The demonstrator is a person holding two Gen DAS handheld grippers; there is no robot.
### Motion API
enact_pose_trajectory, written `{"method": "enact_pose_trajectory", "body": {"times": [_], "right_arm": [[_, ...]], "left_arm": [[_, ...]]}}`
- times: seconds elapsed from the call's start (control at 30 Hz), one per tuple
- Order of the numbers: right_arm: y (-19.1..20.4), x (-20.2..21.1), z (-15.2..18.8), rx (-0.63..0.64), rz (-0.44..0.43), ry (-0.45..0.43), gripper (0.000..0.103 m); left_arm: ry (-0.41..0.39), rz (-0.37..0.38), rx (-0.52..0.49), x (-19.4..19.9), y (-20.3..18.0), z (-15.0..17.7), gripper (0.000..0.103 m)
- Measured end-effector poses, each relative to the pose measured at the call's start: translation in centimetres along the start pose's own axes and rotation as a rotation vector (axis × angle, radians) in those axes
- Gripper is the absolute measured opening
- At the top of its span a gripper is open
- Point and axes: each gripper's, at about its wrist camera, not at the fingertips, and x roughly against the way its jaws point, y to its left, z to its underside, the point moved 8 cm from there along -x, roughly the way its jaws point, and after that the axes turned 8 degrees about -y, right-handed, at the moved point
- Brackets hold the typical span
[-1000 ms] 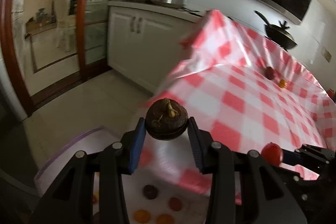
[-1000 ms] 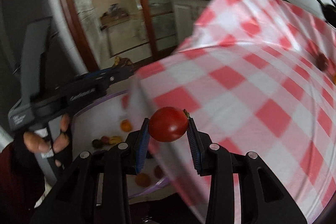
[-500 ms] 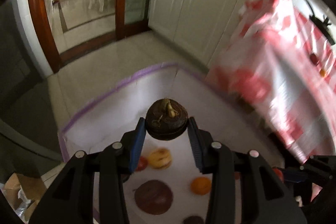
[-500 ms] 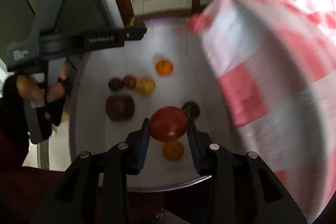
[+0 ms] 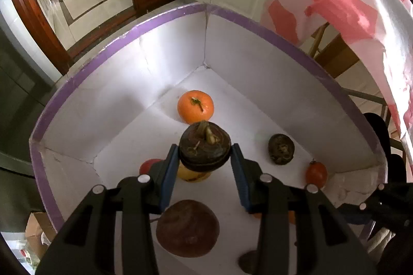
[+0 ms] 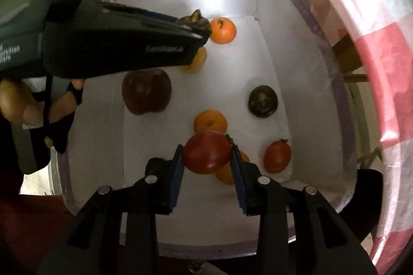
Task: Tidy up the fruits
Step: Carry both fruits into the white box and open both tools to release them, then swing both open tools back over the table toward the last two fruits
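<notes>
The left gripper [image 5: 205,159] clamps a dark mangosteen [image 5: 204,148] between its pads, above the white box [image 5: 160,24]. The right gripper [image 6: 207,159] pinches a red tomato [image 6: 206,152] over an orange [image 6: 210,122] lying just beyond its tips.

White lettering ran along the side of the left gripper [image 6: 196,30] in the right wrist view, blurred past reading. More white print sat on its grey handle [image 6: 10,53] at the left edge, also unreadable.

Box [image 5: 258,63]: matt white card walls, purple taped rim. Mangosteen [image 5: 205,148]: rough, dull rind. Tomato [image 6: 206,152]: smooth, glossy. Tablecloth [image 6: 382,42] at 3 o'clock: shiny plastic.
</notes>
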Motion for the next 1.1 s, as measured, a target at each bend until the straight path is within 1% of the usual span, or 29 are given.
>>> {"method": "enact_pose_trajectory", "body": {"times": [0.1,0.13,0.17,0.2,0.23,0.27,0.3,0.57,0.67,0.87,1.03,1.1], "right_arm": [[-0.3,0.2,0.1,-0.014,0.002,-0.004,0.038],[-0.3,0.1,0.0,-0.016,0.003,-0.006,0.038],[-0.3,0.1,-0.1,-0.018,0.003,-0.008,0.039],[-0.3,0.1,-0.1,-0.016,0.005,-0.01,0.039],[-0.2,0.2,-0.1,-0.013,0.007,-0.014,0.043],[0.0,0.3,-0.2,-0.01,0.008,-0.018,0.048],[0.0,0.5,-0.2,-0.005,0.01,-0.025,0.049],[0.2,1.4,-0.6,-0.009,0.01,-0.048,0.049],[0.2,2.1,-1.0,-0.014,0.004,-0.069,0.049],[0.0,4.2,-2.0,-0.028,-0.017,-0.138,0.05],[-0.2,7.8,-3.1,-0.062,-0.068,-0.238,0.051],[-0.6,9.6,-3.5,-0.081,-0.087,-0.29,0.058]], "left_arm": [[0.003,-0.002,0.007,0.0,-0.1,-0.1,0.043],[0.003,-0.003,0.009,0.0,-0.1,-0.1,0.053],[-0.001,-0.007,0.013,0.1,-0.1,-0.2,0.059],[-0.007,-0.015,0.016,0.2,0.1,-0.3,0.07],[-0.016,-0.024,0.019,0.4,0.2,-0.4,0.076],[-0.02,-0.024,0.021,0.5,0.2,-0.5,0.076],[-0.021,-0.023,0.022,0.5,0.2,-0.5,0.077],[-0.017,-0.033,0.01,0.7,0.0,-0.6,0.078],[-0.021,-0.042,0.001,0.8,-0.2,-0.9,0.078],[-0.049,-0.07,-0.046,2.2,-1.1,-2.3,0.081],[-0.111,-0.122,-0.072,4.6,-1.2,-5.0,0.09],[-0.147,-0.16,-0.055,5.8,-1.1,-6.7,0.094]]}}
